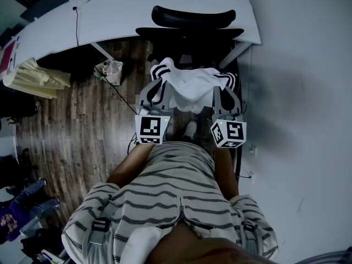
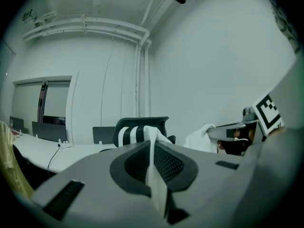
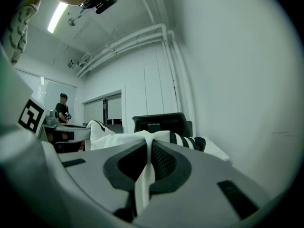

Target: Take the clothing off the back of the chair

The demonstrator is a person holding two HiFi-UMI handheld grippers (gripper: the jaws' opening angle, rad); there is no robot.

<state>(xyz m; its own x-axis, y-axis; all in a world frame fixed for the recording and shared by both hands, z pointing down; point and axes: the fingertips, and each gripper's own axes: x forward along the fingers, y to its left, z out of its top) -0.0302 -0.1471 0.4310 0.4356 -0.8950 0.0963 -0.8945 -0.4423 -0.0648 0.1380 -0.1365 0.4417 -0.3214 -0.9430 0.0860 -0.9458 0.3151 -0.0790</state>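
1. Cloth (image 1: 34,77): one pale yellow piece, soft and crumpled, hung off the left end of the desk above the dark wood-plank floor (image 1: 71,125).
2. Left gripper (image 2: 153,146): grey moulded plastic with ribbed black pads and one square-patterned marker cube (image 1: 152,128). Its jaws were clenched on a thin fold of the clothing.
3. Clothing (image 1: 190,89): one garment of limp white fabric with black stripes at both ends. It was stretched between the two grippers on the near side of the chair. I could not tell whether it touched the chair back.
4. Chair (image 1: 192,16): one, black, with a curved padded headrest. It stood just beyond the garment, pushed against the smooth, curved white desk (image 1: 137,4).
5. Right gripper (image 3: 148,144): the same grey make, with a second marker cube (image 1: 229,132). Its jaws were pinched tight on another white fold of the garment.
6. Wall (image 1: 297,92): plain and pale, close on the right. The holder's striped shirt (image 1: 176,191) filled the foreground.
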